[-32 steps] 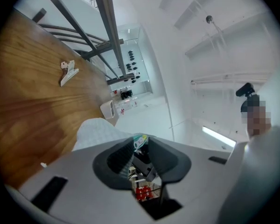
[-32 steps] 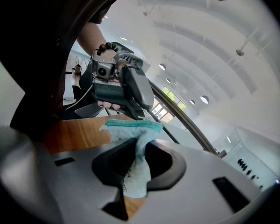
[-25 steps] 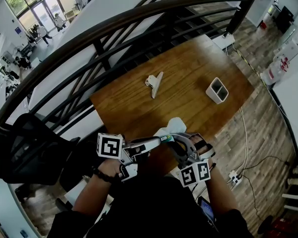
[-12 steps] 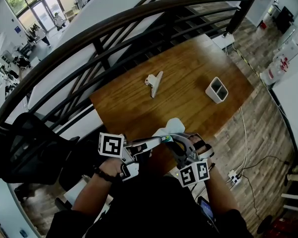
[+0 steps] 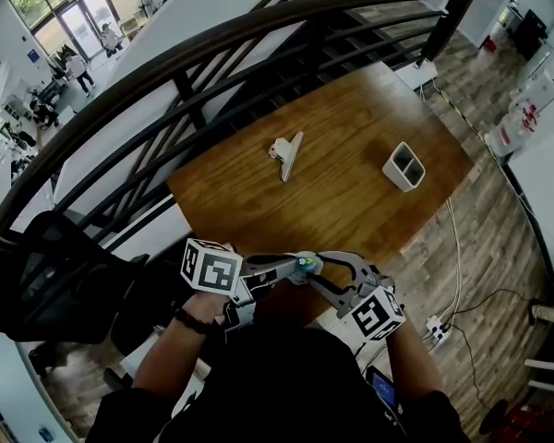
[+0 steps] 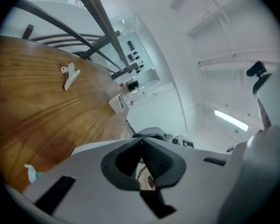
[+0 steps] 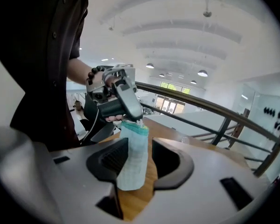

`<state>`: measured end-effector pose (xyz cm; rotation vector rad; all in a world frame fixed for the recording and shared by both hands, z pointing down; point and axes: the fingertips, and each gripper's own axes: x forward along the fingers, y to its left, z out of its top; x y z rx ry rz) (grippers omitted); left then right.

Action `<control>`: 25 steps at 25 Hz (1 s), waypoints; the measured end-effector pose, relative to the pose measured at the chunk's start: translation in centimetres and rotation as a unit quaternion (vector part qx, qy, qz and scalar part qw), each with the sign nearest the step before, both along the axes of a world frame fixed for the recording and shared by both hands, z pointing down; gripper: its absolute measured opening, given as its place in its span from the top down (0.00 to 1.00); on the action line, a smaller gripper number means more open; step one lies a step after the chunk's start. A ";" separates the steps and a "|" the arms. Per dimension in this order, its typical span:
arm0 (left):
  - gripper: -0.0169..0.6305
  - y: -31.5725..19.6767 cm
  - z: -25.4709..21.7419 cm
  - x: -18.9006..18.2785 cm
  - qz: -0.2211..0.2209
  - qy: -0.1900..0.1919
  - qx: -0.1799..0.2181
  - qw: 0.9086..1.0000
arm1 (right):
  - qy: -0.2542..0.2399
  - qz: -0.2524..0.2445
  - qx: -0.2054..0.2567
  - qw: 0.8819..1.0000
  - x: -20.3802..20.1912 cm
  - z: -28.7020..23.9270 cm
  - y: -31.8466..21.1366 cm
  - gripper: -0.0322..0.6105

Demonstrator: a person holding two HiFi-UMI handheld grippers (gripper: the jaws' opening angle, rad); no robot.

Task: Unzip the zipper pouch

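Observation:
In the right gripper view, a pale zipper pouch (image 7: 133, 157) with a teal top edge hangs upright. My left gripper (image 7: 130, 116) pinches that top edge from above, jaws shut. The pouch's body hangs between the jaws of my right gripper (image 7: 140, 160), which are opening; a gap shows on the right side. In the head view both grippers meet over the table's near edge, the left gripper (image 5: 300, 266) against the right gripper (image 5: 318, 269), with only a teal bit of the pouch (image 5: 306, 263) showing. In the left gripper view the left gripper (image 6: 141, 146) has its pads pressed together.
On the wooden table (image 5: 342, 118) lie a white clip (image 5: 286, 155) at the middle and a white two-slot holder (image 5: 403, 167) at the right. A dark curved railing (image 5: 212, 49) runs behind the table. A black chair (image 5: 46, 275) stands at the left.
The right gripper's jaws have widened and it has shifted right and lower. The pouch's white body, seen above the grippers before, is now mostly hidden between them. The left gripper barely moved.

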<state>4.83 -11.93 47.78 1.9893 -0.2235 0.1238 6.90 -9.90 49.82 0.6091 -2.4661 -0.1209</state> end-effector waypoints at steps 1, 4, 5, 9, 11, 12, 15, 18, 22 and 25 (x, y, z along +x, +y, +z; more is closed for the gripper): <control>0.95 0.3 0.3 0.0 0.008 -0.009 0.004 1.000 | -0.010 -0.004 -0.014 1.000 0.1 -0.2 0.1 0.70; 0.95 0.9 0.6 0.3 0.019 -0.012 0.004 1.000 | -0.017 -0.020 -0.045 0.999 0.1 -0.1 0.6 0.70; 0.95 1.1 0.6 0.4 0.021 -0.010 0.002 1.000 | -0.017 -0.023 -0.044 0.999 0.0 -0.1 0.6 0.71; 0.95 1.3 0.9 0.0 0.016 -0.012 0.000 1.000 | -0.016 -0.031 -0.040 0.999 -1.0 0.0 0.8 0.84; 0.95 1.2 0.9 -0.2 0.012 -0.018 0.004 1.000 | -0.015 -0.032 -0.038 0.999 -1.0 0.0 0.9 0.87; 0.95 1.2 1.0 -0.3 0.011 -0.023 0.008 1.000 | -0.016 -0.033 -0.038 0.999 -1.0 0.0 0.9 0.88; 0.95 1.2 1.0 -0.4 0.007 -0.034 0.019 0.999 | -0.019 -0.033 -0.036 0.999 -0.9 0.0 0.9 0.89; 0.95 1.2 1.1 -0.6 -0.001 -0.038 0.018 0.999 | -0.021 -0.034 -0.035 0.999 -1.1 -0.1 1.0 0.90; 0.95 1.3 1.3 -0.7 -0.008 -0.058 0.027 0.998 | -0.024 -0.033 -0.033 0.999 -1.2 -0.3 1.3 0.90; 0.95 1.0 1.6 -0.9 -0.015 -0.087 0.047 0.995 | -0.031 -0.028 -0.025 0.999 -1.1 -0.5 1.3 0.91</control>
